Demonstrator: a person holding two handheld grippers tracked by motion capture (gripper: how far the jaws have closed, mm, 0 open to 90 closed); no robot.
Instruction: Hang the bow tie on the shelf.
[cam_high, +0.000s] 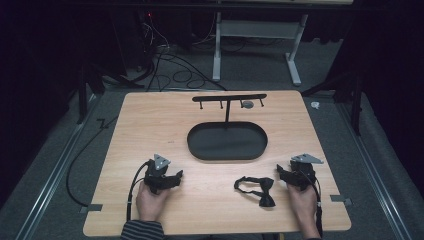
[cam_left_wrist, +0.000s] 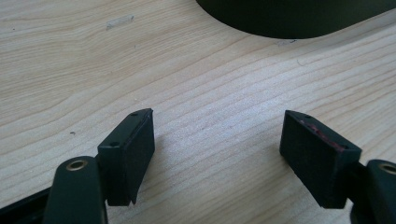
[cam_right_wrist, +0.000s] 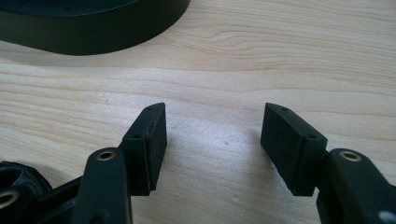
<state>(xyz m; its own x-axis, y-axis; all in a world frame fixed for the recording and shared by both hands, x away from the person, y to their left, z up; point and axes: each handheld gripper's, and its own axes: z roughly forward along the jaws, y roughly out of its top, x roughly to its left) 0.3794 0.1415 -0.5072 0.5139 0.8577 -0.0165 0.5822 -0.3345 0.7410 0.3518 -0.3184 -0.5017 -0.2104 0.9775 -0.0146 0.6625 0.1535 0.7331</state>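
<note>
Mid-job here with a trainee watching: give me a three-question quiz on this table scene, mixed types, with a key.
1. True or false: the left claw is shut on something.
2. Which claw is nearer the black fabric bow tie: A left, B right?
3. Fill in: the black oval metal tray at the foot of the black T-shaped hanger stand lies on the light wooden ____.

Key: 1 false, it is open with bare wood between its jaws; 2 B; 3 table.

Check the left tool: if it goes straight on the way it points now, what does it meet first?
Probably the black oval tray. In the left gripper view the left tool is open over bare wooden table, and the tray's wall lies ahead, somewhat right of centre. Depth is unclear, so it could graze the near rim.
</note>
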